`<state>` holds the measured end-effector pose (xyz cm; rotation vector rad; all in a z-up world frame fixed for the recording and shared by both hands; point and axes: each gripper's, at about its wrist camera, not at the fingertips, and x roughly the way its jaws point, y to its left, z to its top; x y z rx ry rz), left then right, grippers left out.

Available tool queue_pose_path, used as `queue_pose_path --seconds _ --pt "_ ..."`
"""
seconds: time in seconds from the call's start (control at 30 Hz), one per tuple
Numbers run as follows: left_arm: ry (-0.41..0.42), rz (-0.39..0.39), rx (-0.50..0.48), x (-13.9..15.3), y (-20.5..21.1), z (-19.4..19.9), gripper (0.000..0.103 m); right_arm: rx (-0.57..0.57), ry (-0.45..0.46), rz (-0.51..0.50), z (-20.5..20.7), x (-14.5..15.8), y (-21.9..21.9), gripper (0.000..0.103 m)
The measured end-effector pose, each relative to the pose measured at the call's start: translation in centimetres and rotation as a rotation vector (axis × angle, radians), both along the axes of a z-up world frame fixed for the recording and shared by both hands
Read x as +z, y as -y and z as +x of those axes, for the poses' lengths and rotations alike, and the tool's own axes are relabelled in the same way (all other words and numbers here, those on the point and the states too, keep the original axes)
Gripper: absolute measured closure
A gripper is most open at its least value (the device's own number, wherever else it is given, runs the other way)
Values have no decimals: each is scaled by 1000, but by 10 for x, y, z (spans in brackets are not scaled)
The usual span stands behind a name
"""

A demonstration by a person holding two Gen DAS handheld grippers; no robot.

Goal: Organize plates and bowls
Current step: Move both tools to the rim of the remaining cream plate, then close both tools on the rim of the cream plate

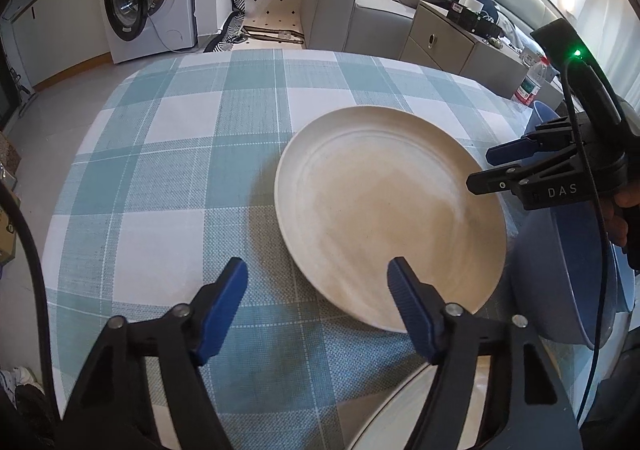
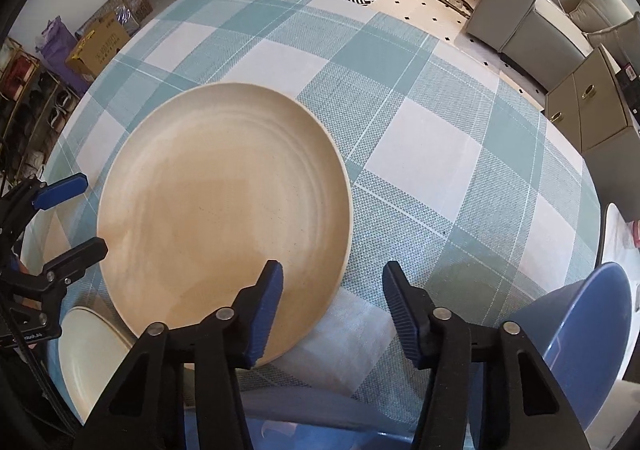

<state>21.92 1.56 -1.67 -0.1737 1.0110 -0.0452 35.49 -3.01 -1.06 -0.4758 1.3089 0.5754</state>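
The beige plate (image 1: 390, 218) lies flat on the checked worktop (image 1: 172, 154), rim free for gripping. Left tool (image 1: 316, 290) straddles its seven o'clock rim, right tool (image 2: 332, 290) its five o'clock rim; both gape, gripping nothing.

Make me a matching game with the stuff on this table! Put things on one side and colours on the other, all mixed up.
Things:
1. big plate
2. bowl
3. tablecloth
4. gripper pads

Colours:
A. teal and white checks
B. beige
C. dark blue on black fingers
D. greyish blue

Pairs: 1-B, 2-D, 3-A, 4-C
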Motion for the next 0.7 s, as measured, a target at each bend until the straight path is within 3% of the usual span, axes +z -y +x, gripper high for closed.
queue_pose_path --seconds 0.37,0.53,0.7 --pt "-32 3 -7 -11 2 5 56 26 -19 -19 3 -13 -9 74" --pt "-47 0 -20 -16 4 6 70 32 -4 -31 2 -15 -11 79" --pt "-58 -7 -29 -20 6 6 74 35 17 -32 1 -17 -14 82"
